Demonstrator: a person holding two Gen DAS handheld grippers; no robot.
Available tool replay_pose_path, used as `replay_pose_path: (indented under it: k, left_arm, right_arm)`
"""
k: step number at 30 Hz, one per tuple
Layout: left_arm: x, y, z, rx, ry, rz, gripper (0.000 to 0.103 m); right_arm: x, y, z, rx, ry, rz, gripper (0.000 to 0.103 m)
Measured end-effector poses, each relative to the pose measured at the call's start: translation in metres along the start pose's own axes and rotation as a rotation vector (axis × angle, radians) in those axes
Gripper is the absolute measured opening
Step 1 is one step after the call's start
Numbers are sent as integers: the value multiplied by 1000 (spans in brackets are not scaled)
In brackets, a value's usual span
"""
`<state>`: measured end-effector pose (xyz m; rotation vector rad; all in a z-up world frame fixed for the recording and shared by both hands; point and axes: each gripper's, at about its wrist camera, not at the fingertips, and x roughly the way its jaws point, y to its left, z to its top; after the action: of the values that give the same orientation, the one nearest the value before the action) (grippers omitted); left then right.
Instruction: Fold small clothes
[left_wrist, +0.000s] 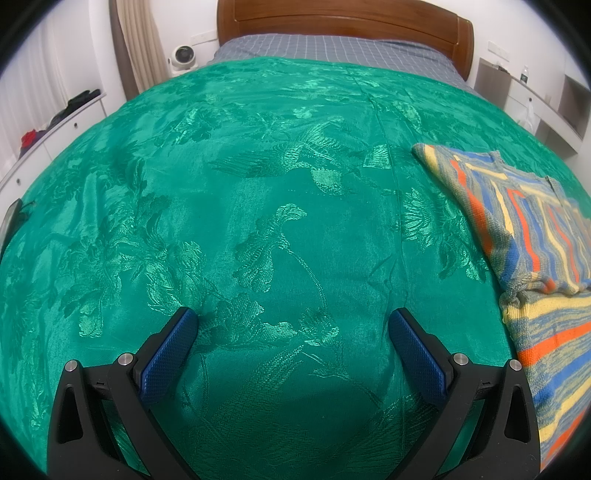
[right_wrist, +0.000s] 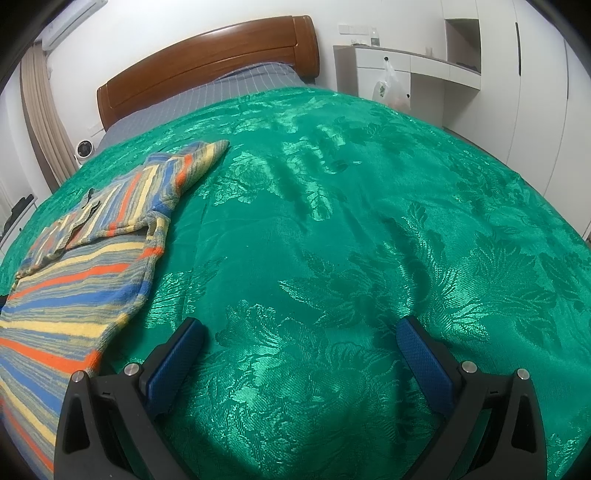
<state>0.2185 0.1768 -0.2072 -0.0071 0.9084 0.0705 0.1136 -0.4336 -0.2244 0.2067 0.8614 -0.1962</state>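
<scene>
A striped knit garment (left_wrist: 532, 236) in blue, orange, yellow and grey lies on the green bedspread (left_wrist: 258, 206), at the right edge of the left wrist view. The same garment (right_wrist: 85, 266) fills the left side of the right wrist view, its sleeve folded across the body. My left gripper (left_wrist: 293, 317) is open above bare bedspread, left of the garment, holding nothing. My right gripper (right_wrist: 304, 326) is open too, over the bedspread (right_wrist: 351, 229) just right of the garment's lower edge, nothing between its blue pads (right_wrist: 173, 365).
A wooden headboard (left_wrist: 343, 22) and grey checked sheet (left_wrist: 332, 48) lie at the far end. A white fan (left_wrist: 181, 59) and low drawers (left_wrist: 55, 125) stand left. White cabinets (right_wrist: 461, 55) and a hanging plastic bag (right_wrist: 388, 88) stand right.
</scene>
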Motion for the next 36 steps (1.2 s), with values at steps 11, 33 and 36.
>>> replay_pose_path:
  k: [11,33,36]
  left_arm:
    - [0,0,0,0,0,-1,103]
    - [2,3,0,-16,-12,-22,103]
    - [2,2,1,-15,-6,-20,103]
  right_arm:
    - [-3,-4,-1,10,-9,21,103]
    - [-6,-12,-4,24,-34,67,103]
    - [-6,-13,-5,26,-39,73,103]
